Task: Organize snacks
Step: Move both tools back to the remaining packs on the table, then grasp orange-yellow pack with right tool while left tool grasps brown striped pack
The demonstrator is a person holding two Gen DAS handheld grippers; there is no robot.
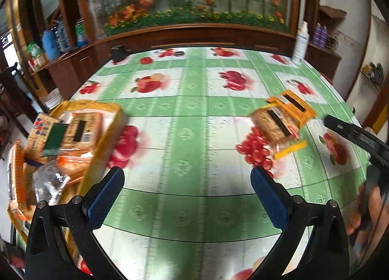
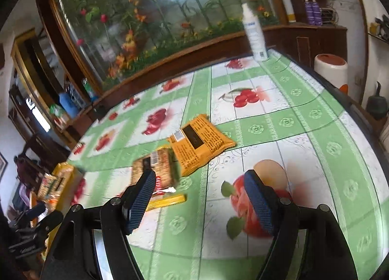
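Note:
A yellow box (image 1: 107, 134) holding several snack packs stands at the table's left edge; it shows far left in the right wrist view (image 2: 64, 170). An orange snack pack (image 2: 201, 144), a brown cracker pack (image 2: 155, 168) and a thin yellow stick pack (image 2: 167, 201) lie together mid-table. In the left wrist view they lie at the right: orange pack (image 1: 294, 105), cracker pack (image 1: 272, 127), stick (image 1: 290, 150). My left gripper (image 1: 187, 190) is open and empty above the tablecloth, right of the box. My right gripper (image 2: 199, 197) is open and empty, just in front of the loose packs.
The table has a green and white fruit-print cloth (image 1: 194, 114). A white spray bottle (image 2: 254, 34) stands at the far right corner. A small dark object (image 1: 118, 53) sits at the far left. A wooden cabinet with a flower mural (image 1: 189, 0) runs behind the table.

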